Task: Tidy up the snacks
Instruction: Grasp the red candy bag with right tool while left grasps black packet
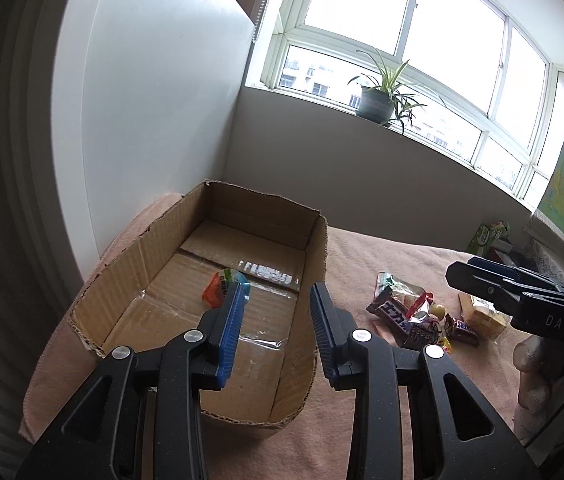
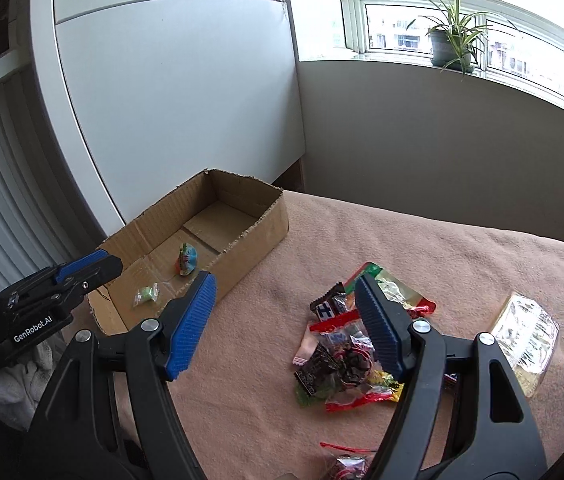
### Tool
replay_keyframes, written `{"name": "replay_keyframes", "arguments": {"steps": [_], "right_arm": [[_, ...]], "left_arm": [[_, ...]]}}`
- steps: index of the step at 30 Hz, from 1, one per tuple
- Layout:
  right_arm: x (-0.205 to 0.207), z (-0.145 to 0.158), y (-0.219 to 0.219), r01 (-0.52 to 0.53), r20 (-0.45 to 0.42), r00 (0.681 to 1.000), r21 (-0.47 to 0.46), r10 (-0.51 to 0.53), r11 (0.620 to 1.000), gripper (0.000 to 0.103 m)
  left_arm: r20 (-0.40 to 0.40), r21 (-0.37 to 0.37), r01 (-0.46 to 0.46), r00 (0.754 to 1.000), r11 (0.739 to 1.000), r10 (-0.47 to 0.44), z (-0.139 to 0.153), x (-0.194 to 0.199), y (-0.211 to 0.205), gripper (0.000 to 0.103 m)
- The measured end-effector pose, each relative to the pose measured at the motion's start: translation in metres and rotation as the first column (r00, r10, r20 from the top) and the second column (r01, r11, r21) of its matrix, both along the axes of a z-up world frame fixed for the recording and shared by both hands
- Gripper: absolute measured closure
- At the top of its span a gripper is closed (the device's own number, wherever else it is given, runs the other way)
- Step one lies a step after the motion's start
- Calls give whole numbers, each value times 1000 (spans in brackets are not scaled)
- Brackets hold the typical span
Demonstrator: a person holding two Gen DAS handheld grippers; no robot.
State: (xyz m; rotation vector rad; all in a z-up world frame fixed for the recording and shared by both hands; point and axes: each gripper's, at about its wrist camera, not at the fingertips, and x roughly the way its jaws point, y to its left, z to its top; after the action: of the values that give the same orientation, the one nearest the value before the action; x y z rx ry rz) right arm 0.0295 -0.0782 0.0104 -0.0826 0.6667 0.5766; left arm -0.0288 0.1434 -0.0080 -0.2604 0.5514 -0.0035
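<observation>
your left gripper hangs over the near end of the open brown cardboard box, its blue ribbed fingers a modest way apart with nothing between them. past its left finger, on the taped box floor, lies a small orange, blue and green wrapped candy; from the right wrist view that same candy sits about midway along the box, and a little clear packet with a green sweet lies nearer the front, just beside your left gripper's tip. the box stands on a peach-pink fleecy cloth that covers the surface, close to the white cabinet panel behind it. your right gripper hovers above the cloth between the box and the loose heap of mixed snack wrappers, its blue pads spread wide and empty, the right-hand one partly hiding the heap. in that heap you can see dark chocolate bar wrappers, red-edged clear packets and a yellow one, touching and overlapping. to the right of it, apart from the heap, rests a clear crinkly pack of pale yellow cake. in the left wrist view the heap lies right of the box, with your right gripper above it and a green carton farther back. a potted spider plant stands on the window sill.
</observation>
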Motion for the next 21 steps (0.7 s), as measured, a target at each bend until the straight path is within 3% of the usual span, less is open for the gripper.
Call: {"name": "replay_keyframes", "arguments": {"steps": [10,21], "right_arm": [[-23,-21,-80,83,-50,995,17,-82,996,28],[-48,-65,-109,102,-164,981,10,-99,995,28]], "left_arm": [[-5,31,95,996,995,-95,3,8,-47,70],[-83,57,221,973,974,-216,-19,24,-97,70]]}}
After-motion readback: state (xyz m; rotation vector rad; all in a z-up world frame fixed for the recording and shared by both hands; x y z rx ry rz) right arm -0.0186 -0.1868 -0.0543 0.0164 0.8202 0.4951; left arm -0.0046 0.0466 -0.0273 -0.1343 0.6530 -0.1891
